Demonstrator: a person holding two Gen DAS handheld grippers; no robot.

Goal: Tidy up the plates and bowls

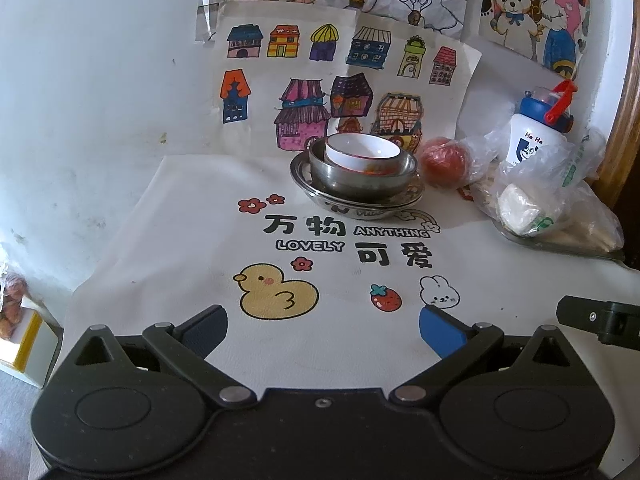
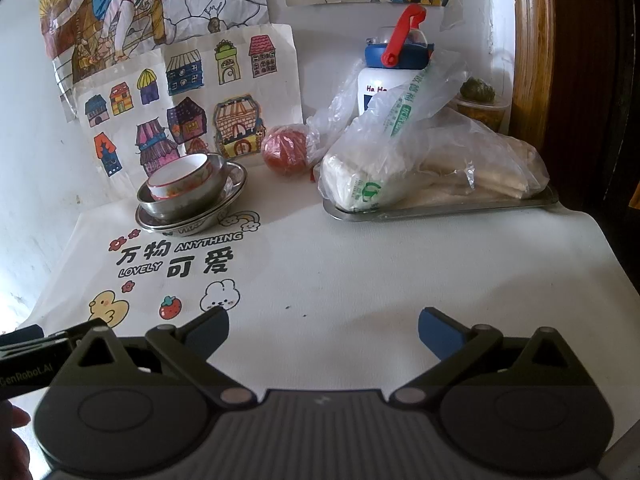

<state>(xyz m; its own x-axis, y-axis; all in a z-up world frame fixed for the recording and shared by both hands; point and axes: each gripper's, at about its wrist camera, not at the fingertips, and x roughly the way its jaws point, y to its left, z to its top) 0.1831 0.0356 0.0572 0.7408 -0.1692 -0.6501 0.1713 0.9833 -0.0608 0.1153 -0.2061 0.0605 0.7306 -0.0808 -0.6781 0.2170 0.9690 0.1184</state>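
Lettering "ANYTHING LOVELY" is printed on the table mat (image 1: 192, 240), where a white bowl (image 1: 362, 152) is nested in a steel bowl (image 1: 360, 182) on stacked steel plates (image 1: 360, 202). "Ha Ha" is read on the bottle (image 2: 394, 80). Left gripper (image 1: 323, 326) and right gripper (image 2: 323, 328) are held released, empty.

You see a glossy white ceramic bowl (image 1: 362, 154) in a shiny steel bowl (image 1: 362, 178) on metal plates (image 1: 356, 200); matt printed tablecloth (image 1: 200, 240), crinkled clear plastic bags (image 2: 432, 148).
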